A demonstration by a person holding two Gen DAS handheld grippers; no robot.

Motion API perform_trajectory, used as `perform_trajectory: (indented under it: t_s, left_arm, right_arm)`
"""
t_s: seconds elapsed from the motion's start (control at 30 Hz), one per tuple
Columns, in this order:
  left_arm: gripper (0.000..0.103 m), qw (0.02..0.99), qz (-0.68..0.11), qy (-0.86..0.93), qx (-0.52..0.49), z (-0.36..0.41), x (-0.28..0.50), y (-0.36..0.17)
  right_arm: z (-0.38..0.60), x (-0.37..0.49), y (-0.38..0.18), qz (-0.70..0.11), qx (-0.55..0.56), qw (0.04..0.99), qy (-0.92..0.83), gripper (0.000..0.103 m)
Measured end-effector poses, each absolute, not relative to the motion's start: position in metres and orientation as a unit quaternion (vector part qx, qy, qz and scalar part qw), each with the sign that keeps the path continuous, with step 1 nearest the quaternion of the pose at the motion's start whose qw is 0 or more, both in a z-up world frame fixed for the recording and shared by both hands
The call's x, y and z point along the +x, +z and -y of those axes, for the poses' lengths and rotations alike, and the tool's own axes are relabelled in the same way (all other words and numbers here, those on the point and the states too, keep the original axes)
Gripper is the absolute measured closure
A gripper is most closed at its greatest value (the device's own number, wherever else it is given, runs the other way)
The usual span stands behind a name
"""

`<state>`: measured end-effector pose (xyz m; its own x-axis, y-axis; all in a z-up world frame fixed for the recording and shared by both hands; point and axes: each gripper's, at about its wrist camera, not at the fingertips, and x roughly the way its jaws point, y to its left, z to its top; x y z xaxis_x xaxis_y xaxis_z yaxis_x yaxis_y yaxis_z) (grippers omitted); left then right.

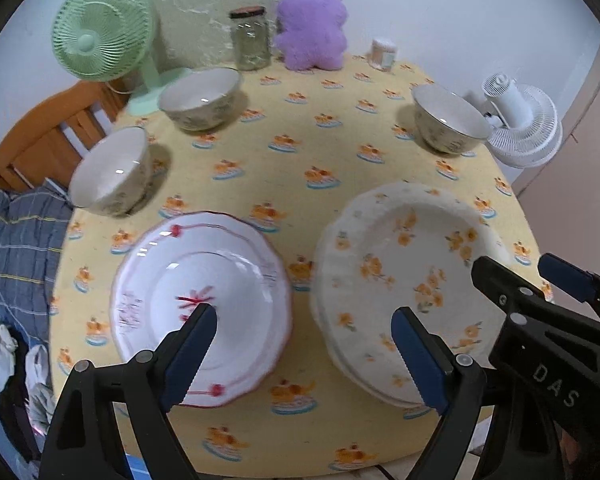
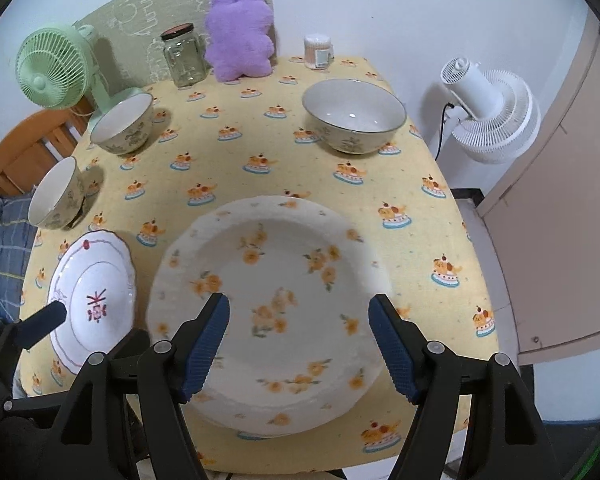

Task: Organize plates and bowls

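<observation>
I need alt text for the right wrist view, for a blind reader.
An open right gripper hangs empty over a flowered plate on a yellow tablecloth. Left lies a red-trimmed plate; three bowls stand behind.

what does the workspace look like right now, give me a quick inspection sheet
surface: table under a yellow tablecloth with a cake print
job's things: red-trimmed plate beside orange-flower plate, apart; three bowls: near-left, back-left, back-right, all upright and apparently empty
clutter: green fan, glass jar, purple plush, small container
grippers: left tool open, holding nothing; right tool open above the flower plate
cables: black cord at the white fan
surroundings: wooden chair, plaid cloth
</observation>
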<state>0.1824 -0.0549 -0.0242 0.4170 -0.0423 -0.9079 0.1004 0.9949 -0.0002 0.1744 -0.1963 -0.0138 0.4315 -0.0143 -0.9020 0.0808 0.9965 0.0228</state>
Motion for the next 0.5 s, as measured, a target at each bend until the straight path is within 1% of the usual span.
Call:
perform_trajectory:
  t_s: [0.23, 0.33, 0.5]
  left_arm:
    - [0.014, 0.848, -0.527, -0.053, 0.028, 0.015, 0.183, -0.021]
    - [0.016, 0.852, -0.519, -0.059, 0.029, -0.003, 0.182, -0.020]
    - [0.023, 0.860, -0.506, -0.060, 0.033, -0.034, 0.183, -0.024]
  right_arm:
    - [0.158, 0.173, -0.010, -0.532, 0.045, 0.845, -0.036, 0.028]
    - [0.140, 0.170, -0.009, -0.527, 0.050, 0.847, -0.040, 0.028]
    - [0.103, 0.166, -0.012, -0.511, 0.045, 0.857, -0.044, 0.028]
